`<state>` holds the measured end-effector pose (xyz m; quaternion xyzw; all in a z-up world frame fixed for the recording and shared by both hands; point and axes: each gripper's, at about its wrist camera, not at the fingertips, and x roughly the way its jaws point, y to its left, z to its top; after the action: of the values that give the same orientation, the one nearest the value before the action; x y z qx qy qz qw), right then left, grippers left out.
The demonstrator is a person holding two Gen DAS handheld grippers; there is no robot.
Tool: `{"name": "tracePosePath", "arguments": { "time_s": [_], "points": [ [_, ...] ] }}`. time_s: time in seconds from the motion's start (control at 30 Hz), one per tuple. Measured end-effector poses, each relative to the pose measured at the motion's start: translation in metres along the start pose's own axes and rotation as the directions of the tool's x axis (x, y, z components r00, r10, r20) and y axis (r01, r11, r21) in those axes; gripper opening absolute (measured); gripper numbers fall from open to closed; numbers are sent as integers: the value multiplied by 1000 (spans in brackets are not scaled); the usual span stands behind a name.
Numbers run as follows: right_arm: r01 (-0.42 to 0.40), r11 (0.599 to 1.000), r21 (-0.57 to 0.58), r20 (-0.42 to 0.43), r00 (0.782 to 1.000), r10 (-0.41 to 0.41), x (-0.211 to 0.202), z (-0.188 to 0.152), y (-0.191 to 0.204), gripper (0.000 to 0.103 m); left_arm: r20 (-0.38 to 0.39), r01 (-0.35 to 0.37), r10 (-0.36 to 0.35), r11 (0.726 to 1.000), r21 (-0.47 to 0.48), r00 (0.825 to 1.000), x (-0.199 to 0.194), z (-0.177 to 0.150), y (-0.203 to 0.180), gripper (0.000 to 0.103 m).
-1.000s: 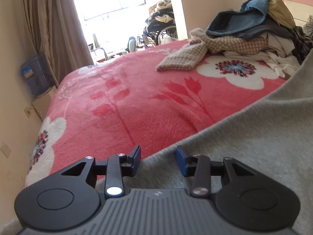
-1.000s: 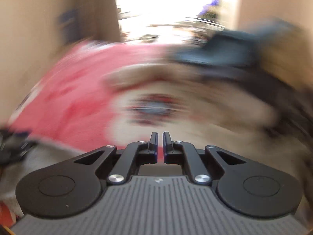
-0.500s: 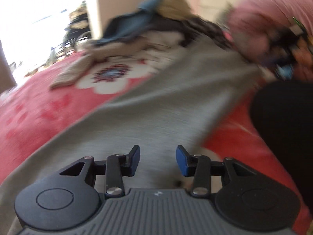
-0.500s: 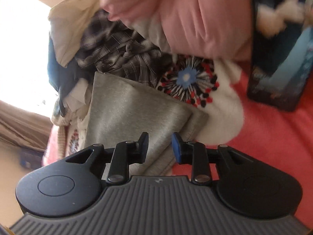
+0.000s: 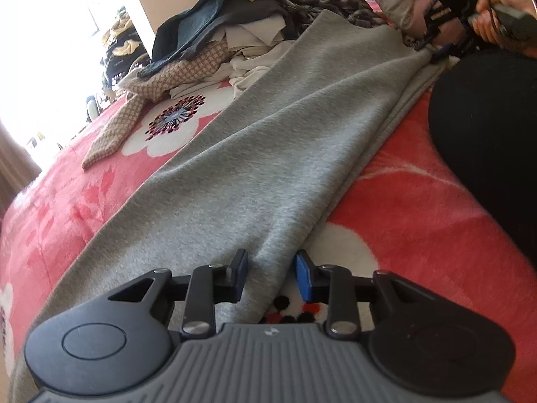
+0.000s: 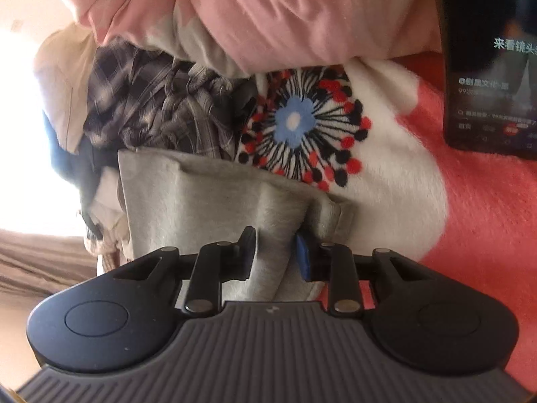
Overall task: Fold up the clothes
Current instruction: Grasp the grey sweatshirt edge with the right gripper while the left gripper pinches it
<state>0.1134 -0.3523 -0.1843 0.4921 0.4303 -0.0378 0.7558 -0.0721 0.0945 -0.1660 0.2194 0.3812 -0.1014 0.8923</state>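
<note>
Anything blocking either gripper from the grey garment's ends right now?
Nothing visible. The grey garment already bunches between the left gripper jaws, which have just been closing, and between those of the right gripper. The clothes pile lies beyond it.

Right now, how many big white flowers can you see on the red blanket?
3 in the left view: one by the checked cloth, one under the left tongs, one at the left edge. The grey cloth may hide more.
</note>
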Motion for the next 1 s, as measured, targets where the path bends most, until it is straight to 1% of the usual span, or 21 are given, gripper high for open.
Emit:
{"name": "tracePosePath", "arguments": {
  "time_s": [0.03,0.07,0.1,0.13,0.2,0.23,0.33,0.43,0.5,0.57,0.67,0.73,0.77,0.8,0.83,0.87,0.9,0.93,0.97,1.0],
  "points": [
    [-5,1000,5,5,1000,5,1,0,0,22,4,-7,7,1000,7,1000,1,0,-2,29],
    [-6,1000,-3,10,1000,6,1,0,2,18,12,-17,16,1000,5,1000,1,0,-3,26],
    [-7,1000,-11,15,1000,7,1,0,4,13,22,-25,25,1000,-7,999,0,-1,-2,22],
    [-9,1000,-23,22,1000,10,1,1,6,10,31,-29,29,999,-24,999,-2,-2,-1,17],
    [-29,995,-95,54,998,35,-9,-1,22,7,49,-28,30,999,-45,998,-9,-1,2,12],
    [-46,986,-163,75,995,59,-19,-3,35,7,60,-27,30,999,-45,998,-15,0,4,11],
    [-74,935,-346,130,983,126,-52,-11,70,7,82,-6,10,999,-49,997,-30,3,10,10],
    [-22,913,-408,158,983,94,-65,-12,74,7,69,33,-31,999,-35,997,-32,1,13,9],
    [42,925,-377,144,989,14,-54,-10,50,7,43,38,-38,999,4,998,-24,-2,6,9],
    [103,939,-328,110,991,-70,-32,-9,23,7,23,25,-26,999,45,999,-15,-6,-2,9],
    [68,971,-230,105,993,-45,-27,-11,1,7,26,15,-17,998,63,1000,-16,-6,-3,9],
    [27,966,-255,128,992,6,-38,-12,5,7,23,17,-18,998,62,1000,-16,-6,-3,10],
    [29,959,-281,133,991,9,-40,-12,7,7,10,20,-21,997,70,1000,-13,-6,-5,11],
    [51,952,-301,123,992,-14,-36,-11,8,8,-7,24,-24,996,82,1000,-9,-7,-7,17],
    [72,944,-321,112,993,-38,-31,-10,8,9,-18,23,-21,995,97,1000,-6,-7,-9,20],
    [86,938,-336,92,994,-59,-27,-10,6,10,-20,15,-12,993,116,1000,-5,-8,-11,21],
    [99,931,-352,75,994,-77,-23,-9,5,12,-22,4,-2,992,130,1000,-5,-8,-13,26],
    [98,924,-370,75,994,-75,-26,-10,7,12,-24,-6,9,991,134,1000,-6,-7,-13,32],
    [100,914,-392,78,994,-76,-30,-11,10,15,-27,-4,7,992,123,1000,-9,-7,-11,35],
    [127,888,-441,108,990,-88,-37,-16,18,21,-28,8,-5,995,103,1000,-13,-7,-9,36]
  ]
}}
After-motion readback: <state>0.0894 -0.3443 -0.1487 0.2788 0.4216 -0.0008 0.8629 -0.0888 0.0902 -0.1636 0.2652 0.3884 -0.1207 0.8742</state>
